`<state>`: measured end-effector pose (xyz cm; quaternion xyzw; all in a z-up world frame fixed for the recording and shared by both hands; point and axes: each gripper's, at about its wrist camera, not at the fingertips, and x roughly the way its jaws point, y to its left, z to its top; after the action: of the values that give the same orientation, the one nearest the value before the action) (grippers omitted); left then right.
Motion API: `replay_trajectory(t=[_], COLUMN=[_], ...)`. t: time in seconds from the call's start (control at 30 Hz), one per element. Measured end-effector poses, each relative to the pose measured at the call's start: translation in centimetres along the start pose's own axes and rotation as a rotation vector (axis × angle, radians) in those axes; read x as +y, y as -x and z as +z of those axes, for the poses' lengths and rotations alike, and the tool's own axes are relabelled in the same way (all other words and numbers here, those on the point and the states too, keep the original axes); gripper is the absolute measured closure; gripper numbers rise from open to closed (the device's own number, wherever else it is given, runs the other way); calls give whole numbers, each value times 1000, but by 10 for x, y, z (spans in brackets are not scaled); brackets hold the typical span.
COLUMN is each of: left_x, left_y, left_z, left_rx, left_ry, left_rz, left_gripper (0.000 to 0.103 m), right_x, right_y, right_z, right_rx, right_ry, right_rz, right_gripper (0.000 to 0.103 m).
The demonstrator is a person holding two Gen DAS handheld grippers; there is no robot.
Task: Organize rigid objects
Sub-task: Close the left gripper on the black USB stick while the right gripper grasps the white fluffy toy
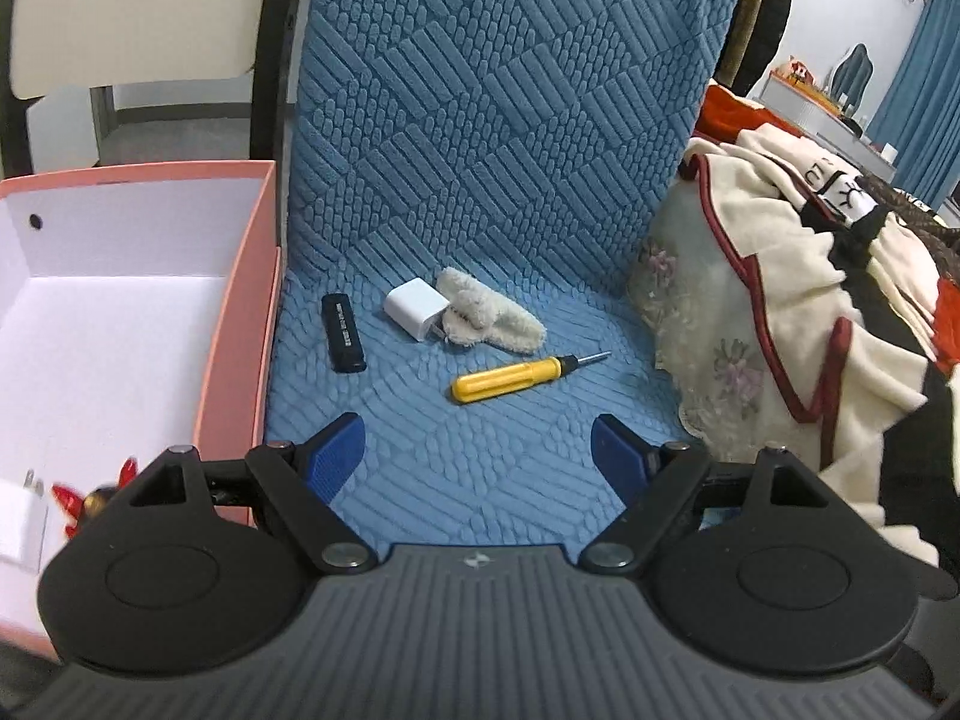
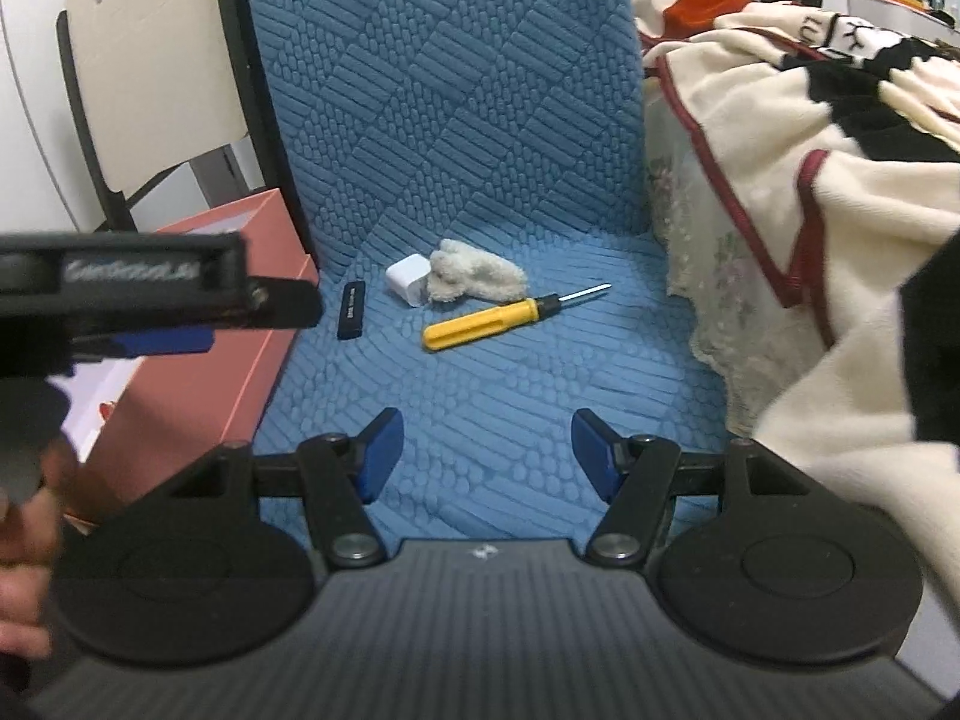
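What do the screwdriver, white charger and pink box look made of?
Screwdriver: yellow handle looks like smooth moulded plastic with a slight sheen; thin shaft looks like bare metal. White charger: probably glossy hard plastic, with crisp edges and an even white shell. Pink box: likely matte cardboard, with thin flat walls and a white inside.

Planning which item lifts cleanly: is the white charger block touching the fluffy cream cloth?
Touching. In the left wrist view, the white charger block butts against the fluffy cream cloth with no blue cover between them.
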<state>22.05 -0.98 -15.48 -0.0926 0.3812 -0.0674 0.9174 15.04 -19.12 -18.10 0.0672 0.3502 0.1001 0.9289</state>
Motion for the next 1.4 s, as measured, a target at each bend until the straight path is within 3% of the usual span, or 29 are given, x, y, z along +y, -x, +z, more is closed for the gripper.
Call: replay_trajectory(t=[0.37, 0.67, 0.87, 1.0, 1.17, 1.27, 1.4], left_x=[1, 29, 34, 34, 29, 28, 30], left_y=[-59, -101, -121, -131, -146, -157, -170], left_z=[37, 62, 63, 58, 48, 44, 41], left_rx=[16, 62, 113, 144, 144, 158, 152], left_ry=[-43, 24, 22, 17, -58, -67, -76], left_rz=[39, 78, 96, 112, 179, 221, 283], left_gripper=[18, 19, 40, 52, 53, 53, 53], right_x=[1, -5, -6, -20, -39, -35, -33], right_y=[-42, -93, -129, -146, -176, -192, -210], right_z=[23, 48, 65, 82, 100, 105, 111], right_rx=[-36, -7, 77, 85, 124, 136, 164], right_ry=[21, 58, 158, 186, 96, 110, 116], right_rz=[15, 37, 62, 80, 138, 161, 200], right_gripper=[38, 38, 39, 39, 38, 38, 27])
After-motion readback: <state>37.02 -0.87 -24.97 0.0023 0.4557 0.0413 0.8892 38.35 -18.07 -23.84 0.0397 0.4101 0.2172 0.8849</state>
